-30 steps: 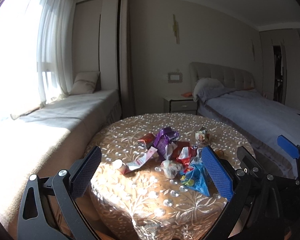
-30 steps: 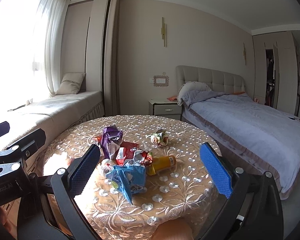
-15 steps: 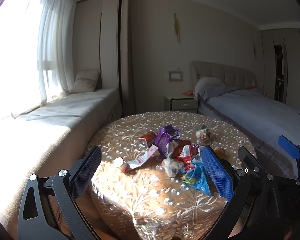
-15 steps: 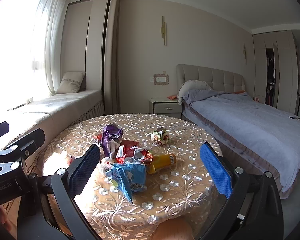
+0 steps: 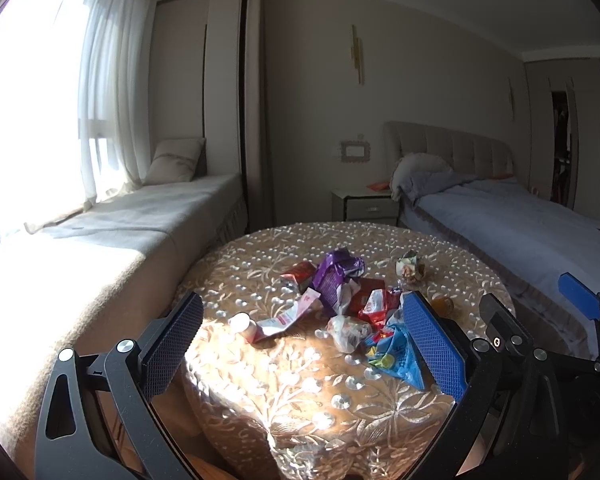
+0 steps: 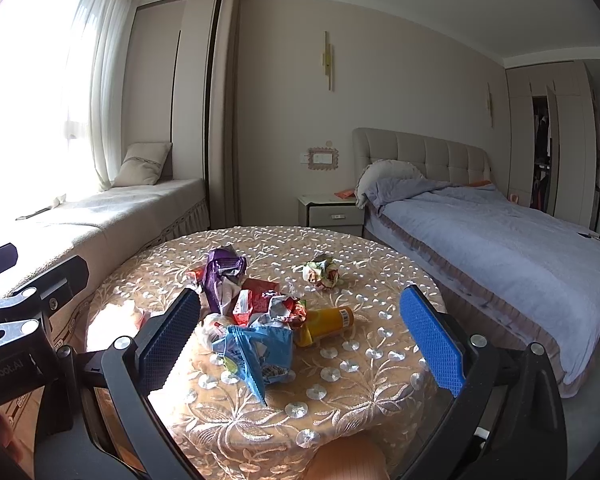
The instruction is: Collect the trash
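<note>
A pile of trash lies on a round table with an embroidered cloth (image 5: 284, 392) (image 6: 380, 264). It holds a purple wrapper (image 5: 334, 276) (image 6: 220, 272), red wrappers (image 5: 374, 302) (image 6: 256, 300), a blue packet (image 5: 396, 354) (image 6: 256, 350), a yellow bottle (image 6: 326, 322), a crumpled paper ball (image 5: 410, 266) (image 6: 320, 272) and a small white bottle (image 5: 244, 325). My left gripper (image 5: 304, 344) is open and empty, short of the near edge. My right gripper (image 6: 300, 340) is open and empty, beside it on the right.
A window seat with a cushion (image 5: 100, 236) (image 6: 140, 164) runs along the left. A bed with a blue-grey cover (image 5: 520, 224) (image 6: 500, 232) stands right. A nightstand (image 5: 366, 204) (image 6: 332, 210) stands behind the table.
Both views have tilted slightly, so the table and trash sit a little lower in frame. Both grippers stay open and empty.
</note>
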Tool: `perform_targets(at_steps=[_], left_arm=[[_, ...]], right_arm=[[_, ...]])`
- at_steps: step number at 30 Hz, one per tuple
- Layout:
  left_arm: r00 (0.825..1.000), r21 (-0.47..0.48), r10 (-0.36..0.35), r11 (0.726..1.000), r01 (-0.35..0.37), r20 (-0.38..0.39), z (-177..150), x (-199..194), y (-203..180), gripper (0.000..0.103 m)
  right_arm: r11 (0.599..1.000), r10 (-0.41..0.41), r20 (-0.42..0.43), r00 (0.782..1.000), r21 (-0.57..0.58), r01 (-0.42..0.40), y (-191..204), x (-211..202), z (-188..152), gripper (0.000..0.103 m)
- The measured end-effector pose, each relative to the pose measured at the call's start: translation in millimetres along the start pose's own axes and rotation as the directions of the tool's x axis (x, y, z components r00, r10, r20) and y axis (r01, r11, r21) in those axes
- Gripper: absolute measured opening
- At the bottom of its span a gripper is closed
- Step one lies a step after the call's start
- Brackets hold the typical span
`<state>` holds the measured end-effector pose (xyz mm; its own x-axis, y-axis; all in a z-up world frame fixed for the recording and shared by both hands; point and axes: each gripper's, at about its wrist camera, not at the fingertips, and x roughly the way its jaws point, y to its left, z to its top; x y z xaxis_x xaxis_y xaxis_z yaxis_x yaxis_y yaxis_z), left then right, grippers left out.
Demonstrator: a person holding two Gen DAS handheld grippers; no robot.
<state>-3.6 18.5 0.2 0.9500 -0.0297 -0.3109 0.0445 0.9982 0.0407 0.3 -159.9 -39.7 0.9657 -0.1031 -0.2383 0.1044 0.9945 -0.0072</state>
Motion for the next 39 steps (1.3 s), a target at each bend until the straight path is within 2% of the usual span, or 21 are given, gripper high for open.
perform_targets(at_steps=[39], left_arm=[[0.999, -0.009, 0.018, 1.0, -0.018, -0.027, -2.8, 8.7, 1.4, 0.098]], right_arm=[[1.0, 0.001, -0.017, 1.0, -0.004, -0.001, 0.2, 4.3, -4.2, 0.1]])
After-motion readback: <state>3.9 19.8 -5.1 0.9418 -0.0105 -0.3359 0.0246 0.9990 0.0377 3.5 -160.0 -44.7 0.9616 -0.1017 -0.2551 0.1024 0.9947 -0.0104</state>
